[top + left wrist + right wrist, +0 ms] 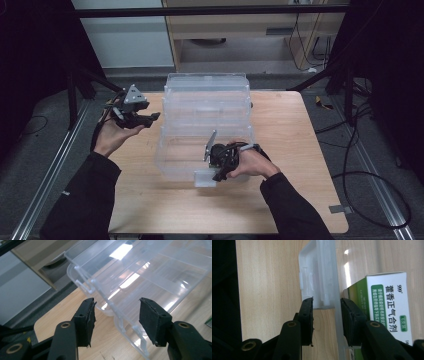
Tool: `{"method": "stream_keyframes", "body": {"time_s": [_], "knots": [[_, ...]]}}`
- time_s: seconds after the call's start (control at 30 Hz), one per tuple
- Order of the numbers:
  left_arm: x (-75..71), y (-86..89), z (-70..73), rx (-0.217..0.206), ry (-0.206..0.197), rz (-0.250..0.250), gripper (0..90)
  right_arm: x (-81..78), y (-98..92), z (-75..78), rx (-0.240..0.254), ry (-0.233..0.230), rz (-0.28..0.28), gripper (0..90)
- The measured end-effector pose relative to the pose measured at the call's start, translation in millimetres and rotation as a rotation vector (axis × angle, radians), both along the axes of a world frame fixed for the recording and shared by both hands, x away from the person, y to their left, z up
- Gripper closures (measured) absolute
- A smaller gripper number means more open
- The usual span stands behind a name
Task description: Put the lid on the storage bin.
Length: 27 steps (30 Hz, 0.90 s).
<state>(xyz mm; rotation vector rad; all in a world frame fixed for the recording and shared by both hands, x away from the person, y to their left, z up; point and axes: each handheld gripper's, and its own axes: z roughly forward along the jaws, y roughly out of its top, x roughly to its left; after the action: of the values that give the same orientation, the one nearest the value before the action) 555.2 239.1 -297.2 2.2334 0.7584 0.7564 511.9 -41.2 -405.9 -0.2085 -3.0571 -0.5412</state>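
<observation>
The clear plastic organizer box [207,125] lies in the middle of the counter [300,200], its lid looking down; the latch tab [318,277] at its near edge sits between the jaws of the right gripper [220,167], which pinch it, so the fastening or unfastening seems still in hand; a green-and-white medicine carton [387,310] shows inside; the left gripper [116,320] hovers spread and empty off the box's left side; the counter is pale wood; around it grey floor, cables, dark stands and a cabinet [240,30].
</observation>
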Motion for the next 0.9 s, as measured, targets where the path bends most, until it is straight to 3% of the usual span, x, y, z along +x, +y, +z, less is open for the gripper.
{"method": "stream_keyframes", "body": {"time_s": [0.4,0.9], "knots": [[18.0,-18.9,10.5,0.064,0.015,-0.073,44.3,-1.1,-0.6,-0.7,0.01,-0.009,0.0,63.9],[44.2,-36.7,11.6,0.155,0.036,-0.134,43.6,-0.8,-0.5,-0.5,0.009,-0.009,0.008,64.0]]}}
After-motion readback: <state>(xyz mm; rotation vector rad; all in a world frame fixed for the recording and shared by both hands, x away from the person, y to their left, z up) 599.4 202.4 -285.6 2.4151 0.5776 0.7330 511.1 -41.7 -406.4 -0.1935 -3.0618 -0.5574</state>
